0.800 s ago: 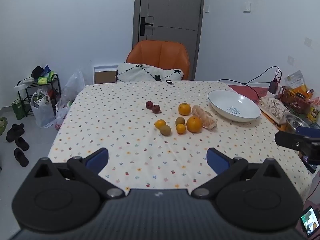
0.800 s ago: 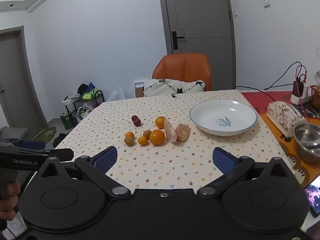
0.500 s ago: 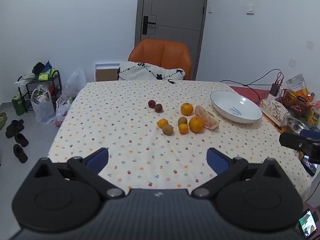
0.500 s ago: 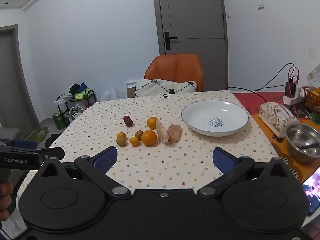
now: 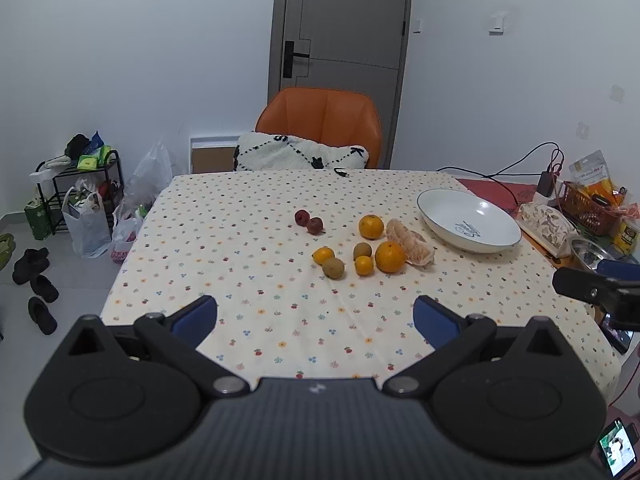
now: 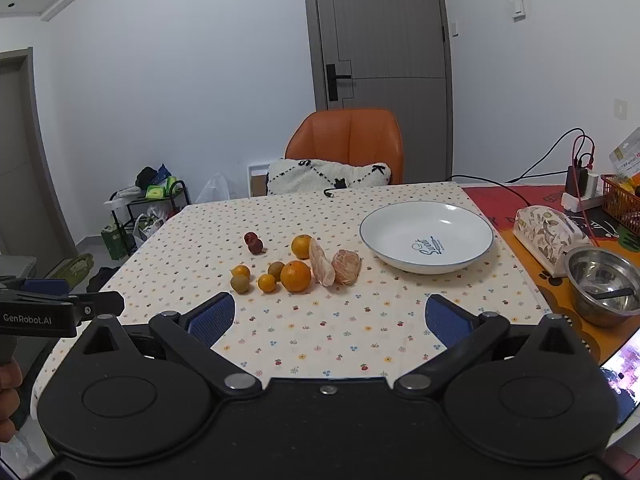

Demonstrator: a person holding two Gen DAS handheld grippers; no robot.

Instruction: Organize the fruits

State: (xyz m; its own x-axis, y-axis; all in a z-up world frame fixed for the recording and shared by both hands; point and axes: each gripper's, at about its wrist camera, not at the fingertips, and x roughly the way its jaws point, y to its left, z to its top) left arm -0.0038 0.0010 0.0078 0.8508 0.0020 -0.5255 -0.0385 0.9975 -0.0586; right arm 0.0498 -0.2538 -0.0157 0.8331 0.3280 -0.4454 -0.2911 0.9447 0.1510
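Fruit lies loose in the middle of the dotted tablecloth: a large orange, a second orange, small tangerines, brown kiwis, two dark red fruits and peeled citrus pieces. An empty white plate sits to their right. My left gripper and right gripper hover over the near table edge, both open and empty, well short of the fruit.
An orange chair with a white cushion stands behind the table. To the right are a steel bowl, a patterned tissue box, a basket and cables. Bags, a rack and shoes lie on the floor at left. A phone sits bottom right.
Both views have shifted slightly: the fruit and plate drift a little in each frame. Both grippers stay wide open and empty.
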